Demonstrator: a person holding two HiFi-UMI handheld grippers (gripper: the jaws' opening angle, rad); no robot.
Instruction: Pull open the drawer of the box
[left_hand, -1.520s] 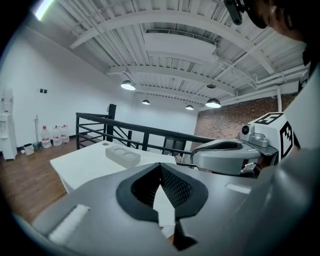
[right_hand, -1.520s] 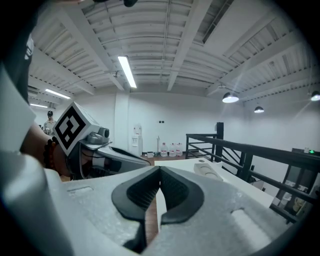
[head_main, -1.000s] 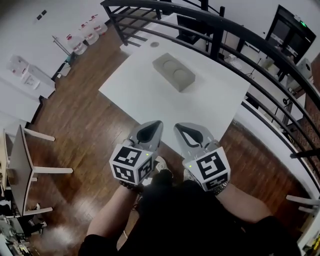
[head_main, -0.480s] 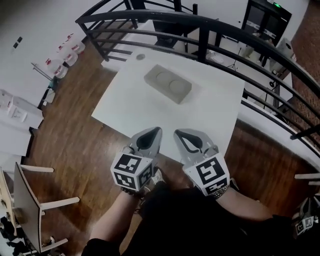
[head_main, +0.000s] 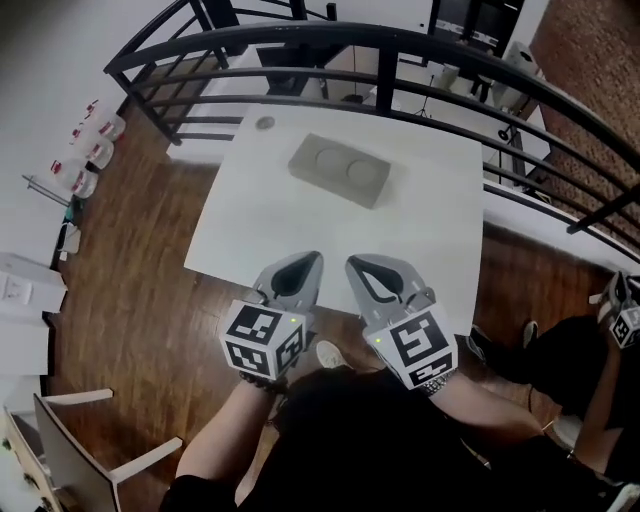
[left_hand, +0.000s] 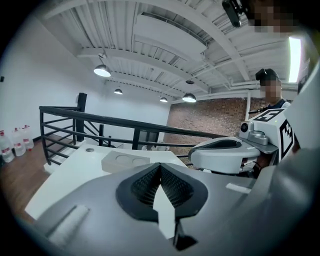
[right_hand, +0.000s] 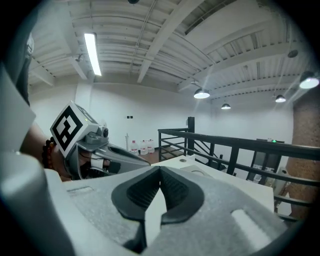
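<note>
The grey box (head_main: 340, 170), flat with two round recesses on top, lies at the far middle of the white table (head_main: 260, 230); no drawer front can be made out from here. Both grippers hover side by side over the table's near edge, well short of the box. The left gripper (head_main: 314, 260) is shut and holds nothing; its own view shows its jaws (left_hand: 160, 169) pressed together, with the box (left_hand: 125, 162) ahead. The right gripper (head_main: 354, 263) is likewise shut and empty (right_hand: 160, 172), and the left gripper (right_hand: 102, 150) shows beside it.
A black metal railing (head_main: 380, 40) runs behind and to the right of the table. A small round disc (head_main: 264, 123) sits at the table's far left corner. Water bottles (head_main: 88, 148) stand on the wood floor at left, a chair (head_main: 75, 465) at lower left. Another person (head_main: 590, 350) sits at right.
The head view has swung: table and box sit more squarely ahead, and a seated person has come into view at right. Both grippers stay shut, side by side.
</note>
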